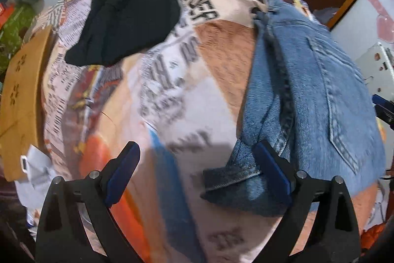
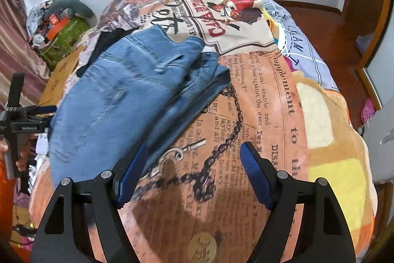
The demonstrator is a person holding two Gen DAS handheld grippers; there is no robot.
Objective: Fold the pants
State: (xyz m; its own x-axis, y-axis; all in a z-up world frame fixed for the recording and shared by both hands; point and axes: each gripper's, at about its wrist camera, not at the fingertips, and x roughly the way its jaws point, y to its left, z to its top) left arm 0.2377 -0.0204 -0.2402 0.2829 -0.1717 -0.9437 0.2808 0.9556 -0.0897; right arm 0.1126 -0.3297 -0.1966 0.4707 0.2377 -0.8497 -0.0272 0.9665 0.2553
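Blue denim pants (image 1: 312,80) lie folded on a bed covered by a newspaper-print blanket (image 1: 172,95). In the left wrist view they fill the right side, back pocket up, with a folded corner near my right finger. My left gripper (image 1: 197,162) is open and empty, just left of that corner. In the right wrist view the pants (image 2: 128,100) lie at centre left. My right gripper (image 2: 194,164) is open and empty, its left fingertip (image 2: 138,159) at the pants' near edge.
A black garment (image 1: 125,26) lies on the blanket (image 2: 246,95) beyond the left gripper. A tan cardboard box (image 1: 22,100) stands at the bed's left edge. A yellow-orange fleece (image 2: 335,144) lies at right. Clutter (image 2: 59,33) sits at the far left. The other gripper (image 2: 27,115) shows at left.
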